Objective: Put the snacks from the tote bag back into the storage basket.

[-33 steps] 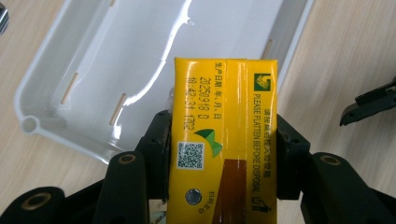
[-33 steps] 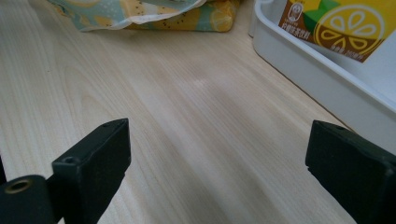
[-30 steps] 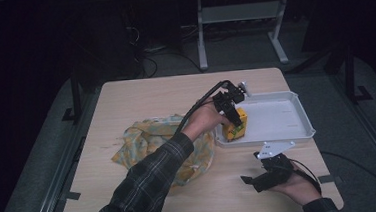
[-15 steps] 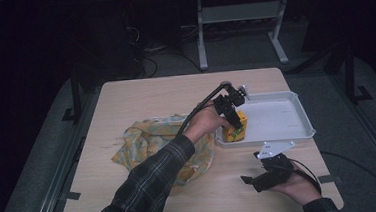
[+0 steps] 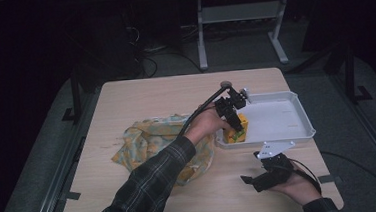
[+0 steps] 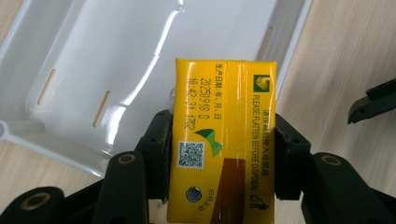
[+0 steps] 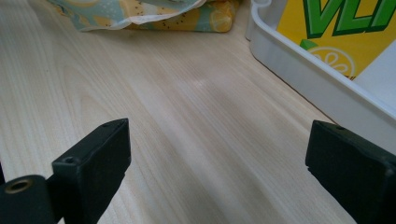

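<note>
A yellow drink carton [image 5: 238, 128] with green print stands in the near left corner of the white tray [image 5: 302, 115]. My left gripper [image 5: 232, 117] reaches down from above and is shut on it. In the left gripper view the black pads [image 6: 161, 140] press both sides of the carton [image 6: 224, 116] above the tray [image 6: 93, 56]. My right gripper [image 5: 253, 167] rests open on the table in front of the tray, nothing between its jaws [image 7: 217, 154]. From there the carton [image 7: 336, 42] shows behind the tray wall [image 7: 317, 84].
A crumpled yellow and blue patterned cloth [image 5: 148, 141] lies left of the tray, under my left forearm; its edge [image 7: 154, 11] shows in the right gripper view. The tray's right part holds nothing. Bare wood [image 5: 150, 96] lies behind the cloth.
</note>
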`<state>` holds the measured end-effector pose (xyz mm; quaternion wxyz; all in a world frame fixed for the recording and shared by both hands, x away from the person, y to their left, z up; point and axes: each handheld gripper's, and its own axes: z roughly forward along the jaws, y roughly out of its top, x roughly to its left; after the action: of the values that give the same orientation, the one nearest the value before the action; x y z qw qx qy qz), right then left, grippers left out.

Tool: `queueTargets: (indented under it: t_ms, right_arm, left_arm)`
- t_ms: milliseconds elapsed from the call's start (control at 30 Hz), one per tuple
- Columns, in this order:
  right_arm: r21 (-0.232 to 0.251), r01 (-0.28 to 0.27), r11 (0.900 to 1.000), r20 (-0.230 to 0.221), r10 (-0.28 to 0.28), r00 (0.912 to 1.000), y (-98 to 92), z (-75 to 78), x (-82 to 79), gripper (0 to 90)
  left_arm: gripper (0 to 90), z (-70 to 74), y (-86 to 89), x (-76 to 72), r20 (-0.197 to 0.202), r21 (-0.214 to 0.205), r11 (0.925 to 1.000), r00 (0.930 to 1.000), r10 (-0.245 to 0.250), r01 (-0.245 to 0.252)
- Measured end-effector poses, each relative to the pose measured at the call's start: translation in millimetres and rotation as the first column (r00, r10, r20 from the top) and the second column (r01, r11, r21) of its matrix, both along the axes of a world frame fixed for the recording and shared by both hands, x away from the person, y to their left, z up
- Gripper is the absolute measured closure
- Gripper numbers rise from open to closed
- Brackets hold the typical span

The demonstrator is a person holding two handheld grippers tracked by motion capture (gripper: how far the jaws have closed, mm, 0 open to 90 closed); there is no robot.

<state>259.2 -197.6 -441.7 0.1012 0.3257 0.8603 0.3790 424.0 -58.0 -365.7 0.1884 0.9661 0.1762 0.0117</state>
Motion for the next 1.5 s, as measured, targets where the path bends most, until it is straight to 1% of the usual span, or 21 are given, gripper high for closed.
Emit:
queueTargets:
  t_ms: [67,100,200,333,400,500,600,633,733,867,933,967,1133,1233,1267,1367,1500]
  right_arm:
    - [0.0,0.0,1.0,0.0,0.0,1.0,-0.1,0.0,0.0,6.4]
    - [0.0,0.0,1.0,0.001,0.0,1.0,-0.1,0.0,0.0,6.4]
    - [-0.002,0.0,1.0,0.002,0.0,1.0,0.0,-0.1,0.1,6.4]
    - [-0.002,0.001,1.0,-0.002,-0.001,1.0,0.4,-0.1,0.0,6.4]
    - [-0.005,0.0,1.0,-0.002,0.0,1.0,0.6,0.0,0.0,6.4]
    - [-0.004,-0.001,1.0,-0.002,0.001,1.0,0.7,0.1,-0.2,6.4]
    - [-0.002,0.0,1.0,-0.004,0.0,1.0,0.7,-0.1,0.0,6.4]
    - [-0.003,-0.001,1.0,-0.003,0.001,1.0,0.6,-0.2,0.2,6.4]
    - [-0.005,-0.004,1.0,0.0,0.004,1.0,0.4,-0.9,0.4,6.4]
    - [-0.006,0.002,1.0,-0.006,-0.002,1.0,-0.1,-0.6,-0.6,6.4]
    - [-0.007,0.006,1.0,-0.005,-0.006,1.0,-0.3,-0.7,-0.6,6.4]
    - [-0.004,0.005,1.0,-0.011,-0.005,0.9999,-0.2,-0.7,-0.8,6.4]
    - [-0.009,0.003,1.0,-0.01,-0.004,0.9999,-0.8,-1.2,-0.4,6.4]
    - [-0.014,0.006,0.9999,-0.012,-0.006,0.9999,-0.7,-1.4,-0.1,6.4]
    - [-0.016,0.008,0.9998,-0.014,-0.008,0.9999,-0.6,-1.4,-0.2,6.4]
    - [-0.019,0.01,0.9998,-0.016,-0.01,0.9998,-0.6,-1.6,-0.3,6.4]
    - [-0.019,0.016,0.9997,-0.016,-0.016,0.9997,-1.0,-1.7,0.2,6.4]
  left_arm:
    - [49.8,0.3,-0.1,-0.8,0.001,0.002,1.0,1.0,-0.004,0.004]
    - [49.7,0.1,0.0,-1.4,0.003,-0.004,1.0,1.0,-0.002,0.002]
    - [49.3,1.0,1.1,-2.1,0.003,-0.003,0.9999,0.9999,-0.014,0.014]
    - [47.3,1.6,1.8,-4.4,-0.006,-0.024,0.9993,0.9996,-0.029,0.029]
    - [45.6,2.5,1.6,-5.7,0.006,-0.025,0.9991,0.9994,-0.033,0.033]
    - [41.7,5.6,3.8,-5.2,0.019,-0.042,0.9985,0.9993,-0.033,0.034]
    - [37.5,10.9,9.2,-4.6,0.025,-0.058,0.9977,0.9992,-0.032,0.033]
    - [36.4,13.4,11.7,-4.5,0.022,-0.062,0.9974,0.9991,-0.036,0.037]
    - [33.2,20.9,21.1,-4.5,0.016,-0.088,0.9952,0.9991,-0.04,0.041]
    - [29.7,28.8,36.1,-6.2,0.008,-0.12,0.9918,0.999,-0.043,0.044]
    - [28.6,32.1,44.3,-7.6,0.008,-0.132,0.9903,0.9991,-0.042,0.043]
    - [28.0,33.3,48.2,-8.6,0.015,-0.136,0.9896,0.9989,-0.044,0.046]
    - [26.6,37.6,69.1,-13.8,0.021,-0.149,0.9877,0.9987,-0.046,0.049]
    - [26.6,39.7,82.0,-17.1,0.022,-0.147,0.988,0.9987,-0.045,0.048]
    - [26.5,39.9,86.6,-17.7,0.032,-0.15,0.9872,0.9982,-0.05,0.054]
    - [26.4,40.6,100.4,-20.2,0.034,-0.156,0.9865,0.9983,-0.046,0.051]
    - [26.4,39.3,119.3,-23.6,0.038,-0.165,0.9858,0.999,-0.024,0.03]
